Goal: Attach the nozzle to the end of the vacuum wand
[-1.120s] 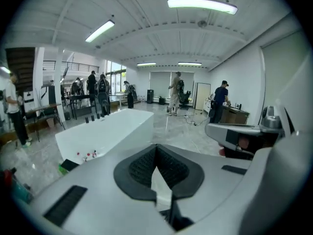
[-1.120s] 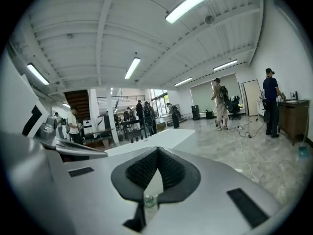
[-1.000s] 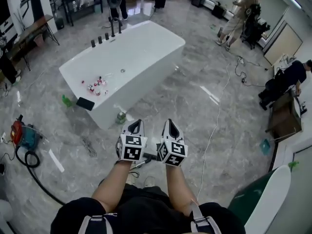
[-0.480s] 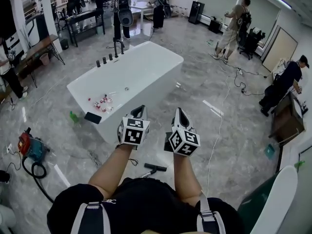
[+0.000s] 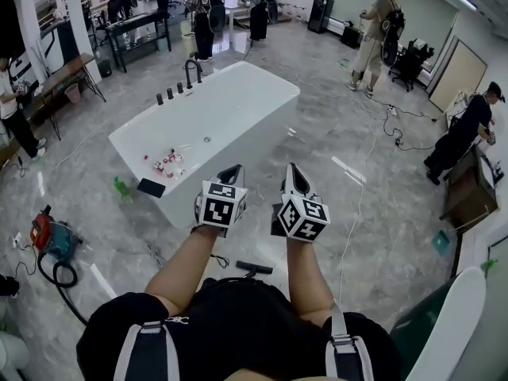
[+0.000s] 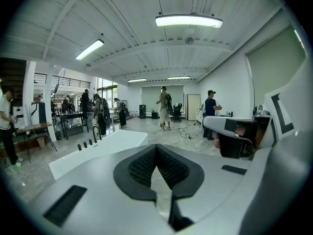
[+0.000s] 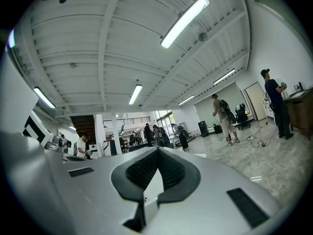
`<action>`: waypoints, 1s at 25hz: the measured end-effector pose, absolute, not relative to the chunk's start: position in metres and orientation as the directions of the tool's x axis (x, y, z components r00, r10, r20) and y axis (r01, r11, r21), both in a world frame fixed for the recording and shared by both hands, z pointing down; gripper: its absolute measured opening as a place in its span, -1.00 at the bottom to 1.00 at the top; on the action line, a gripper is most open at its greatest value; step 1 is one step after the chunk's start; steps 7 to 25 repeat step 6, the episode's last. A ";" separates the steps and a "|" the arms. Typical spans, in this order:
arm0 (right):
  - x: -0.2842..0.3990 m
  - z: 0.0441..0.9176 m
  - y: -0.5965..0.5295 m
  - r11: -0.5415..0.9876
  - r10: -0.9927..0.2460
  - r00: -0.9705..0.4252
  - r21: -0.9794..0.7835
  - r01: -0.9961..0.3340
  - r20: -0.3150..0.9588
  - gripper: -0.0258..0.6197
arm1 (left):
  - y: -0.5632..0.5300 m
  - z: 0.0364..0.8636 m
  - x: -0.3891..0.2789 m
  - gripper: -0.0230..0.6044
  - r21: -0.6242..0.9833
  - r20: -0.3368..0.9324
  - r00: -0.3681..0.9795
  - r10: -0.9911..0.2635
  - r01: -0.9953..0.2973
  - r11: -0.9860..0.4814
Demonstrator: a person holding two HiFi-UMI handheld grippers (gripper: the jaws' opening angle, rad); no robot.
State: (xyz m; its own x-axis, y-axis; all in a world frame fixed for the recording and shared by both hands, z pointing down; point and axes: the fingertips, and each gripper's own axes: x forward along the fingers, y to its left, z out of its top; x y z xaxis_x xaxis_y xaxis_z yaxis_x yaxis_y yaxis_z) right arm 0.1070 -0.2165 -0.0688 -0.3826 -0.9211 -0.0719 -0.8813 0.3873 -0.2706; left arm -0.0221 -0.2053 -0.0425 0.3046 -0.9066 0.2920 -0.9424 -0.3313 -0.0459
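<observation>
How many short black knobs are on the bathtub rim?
3 knobs, in a row on the bathtub rim's far end, just left of the tall faucet. None seems hidden.

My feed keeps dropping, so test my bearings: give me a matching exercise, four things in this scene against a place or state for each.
Things:
1. nozzle
2. bathtub
3. left gripper
4. green bottle

Descriptions:
A. on the floor beside the tub's near-left end
B. shut, nothing between its jaws
C. black, lying on the floor between the forearms
D. white, with black taps at its far end

Pairs: 1-C, 2-D, 3-B, 4-A
</observation>
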 end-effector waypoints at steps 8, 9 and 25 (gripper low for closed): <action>0.108 -0.061 -0.222 0.388 -0.920 -0.389 -0.270 -0.881 -0.052 -0.88 | -0.211 -0.042 -0.019 -0.90 -0.063 0.281 0.292 -0.914 -0.945 -0.321; 0.108 -0.061 -0.222 0.388 -0.920 -0.389 -0.270 -0.881 -0.052 -0.88 | -0.211 -0.042 -0.019 -0.90 -0.063 0.281 0.292 -0.914 -0.945 -0.321; 0.108 -0.061 -0.222 0.388 -0.920 -0.389 -0.270 -0.881 -0.052 -0.88 | -0.211 -0.042 -0.019 -0.90 -0.063 0.281 0.292 -0.914 -0.945 -0.321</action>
